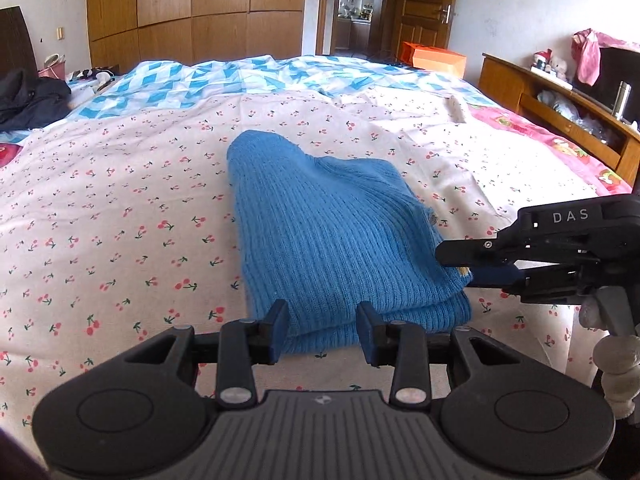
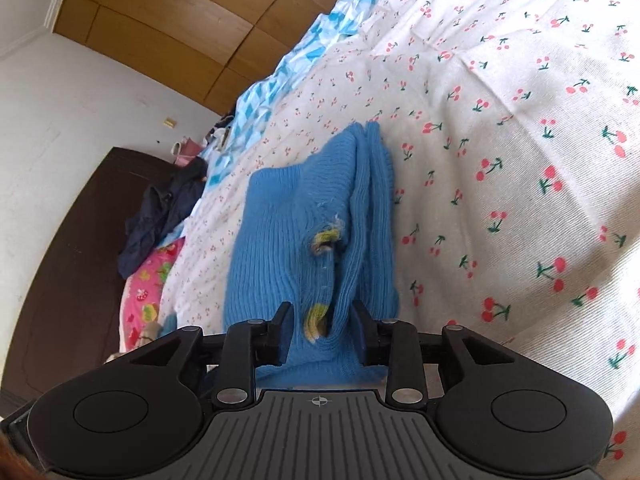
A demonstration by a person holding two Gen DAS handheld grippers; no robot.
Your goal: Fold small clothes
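A blue ribbed knit sweater lies folded on the cherry-print sheet. My left gripper is at its near edge, jaws apart with the folded hem between them. My right gripper reaches in from the right, rolled on its side, its fingers above and below the sweater's right edge. In the right wrist view the sweater fills the gap of the right gripper, jaws apart around a fold with yellow trim.
A blue-and-white checked quilt lies at the bed's far end, dark clothes at far left. A wooden shelf unit stands along the right side, an orange box behind the bed. A pale small object lies on the sheet.
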